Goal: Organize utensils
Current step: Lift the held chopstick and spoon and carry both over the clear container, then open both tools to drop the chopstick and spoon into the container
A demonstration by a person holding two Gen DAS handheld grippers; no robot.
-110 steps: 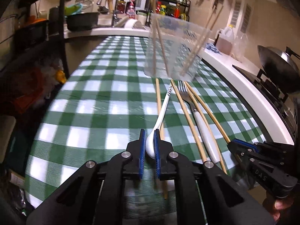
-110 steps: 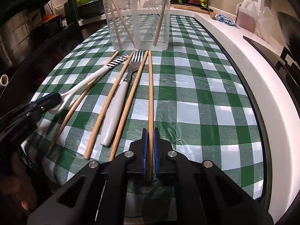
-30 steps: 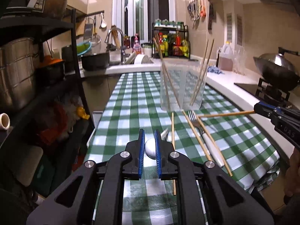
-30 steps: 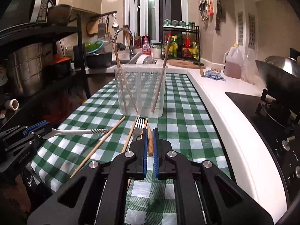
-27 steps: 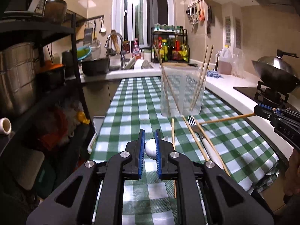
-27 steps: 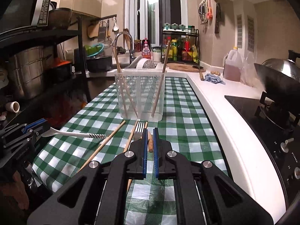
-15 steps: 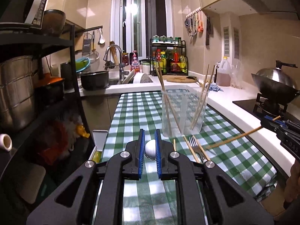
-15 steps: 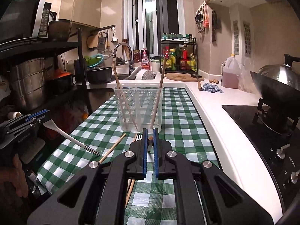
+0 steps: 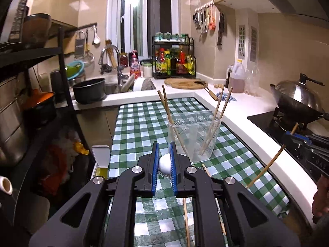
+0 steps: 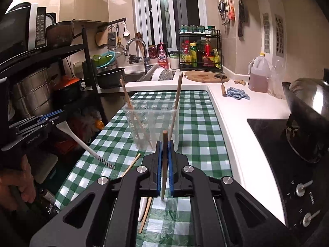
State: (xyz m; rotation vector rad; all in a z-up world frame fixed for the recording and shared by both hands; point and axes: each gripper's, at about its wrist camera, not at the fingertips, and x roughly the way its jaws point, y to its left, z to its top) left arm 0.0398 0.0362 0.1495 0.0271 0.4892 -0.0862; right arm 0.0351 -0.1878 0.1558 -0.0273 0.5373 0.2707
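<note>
— Spoon (image 10: 82, 144) sits where, measured from the clear container (image 10: 152, 123)?

— Up in the air to the container's left, clamped at its bowl by the left gripper (image 9: 164, 160); the handle slopes down toward the checked tablecloth (image 10: 197, 127), striped tip lowest.

— And the right gripper (image 10: 164, 158)?

— Level, raised on the container's near side, pinching a chopstick (image 10: 164, 164) tilted steeply, top end up.

— What else is near the container?

— Several chopsticks lean inside it; more chopsticks and a white handle lie on the cloth before it.
</note>
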